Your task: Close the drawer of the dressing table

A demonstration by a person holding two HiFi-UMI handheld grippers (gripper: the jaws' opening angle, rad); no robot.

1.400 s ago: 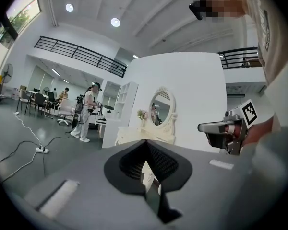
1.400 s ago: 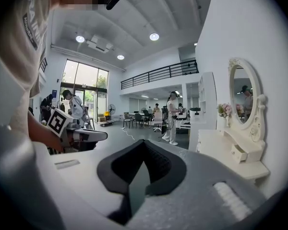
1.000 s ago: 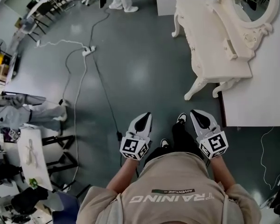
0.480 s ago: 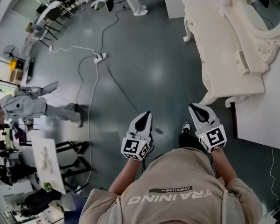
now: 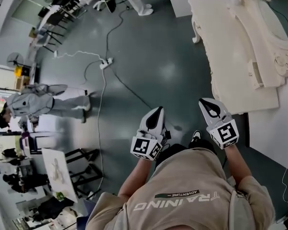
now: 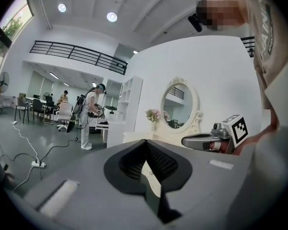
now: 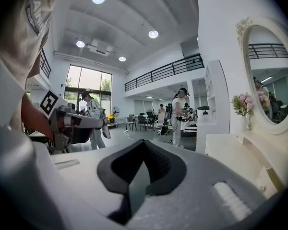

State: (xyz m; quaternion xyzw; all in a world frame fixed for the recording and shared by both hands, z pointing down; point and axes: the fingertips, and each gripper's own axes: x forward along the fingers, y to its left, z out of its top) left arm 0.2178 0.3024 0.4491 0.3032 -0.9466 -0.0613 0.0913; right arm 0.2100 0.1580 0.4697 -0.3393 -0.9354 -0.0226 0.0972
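Cream dressing table [image 5: 230, 47], ornate, w/ oval mirror [image 7: 271, 71]

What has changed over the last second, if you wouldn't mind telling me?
The person has walked towards the dressing table: its near corner now shows right beside the right gripper, where a wide gap separated them before. Nothing was taken hold of or let go. The left gripper and the right one stayed held out in front, tongs shut and empty.
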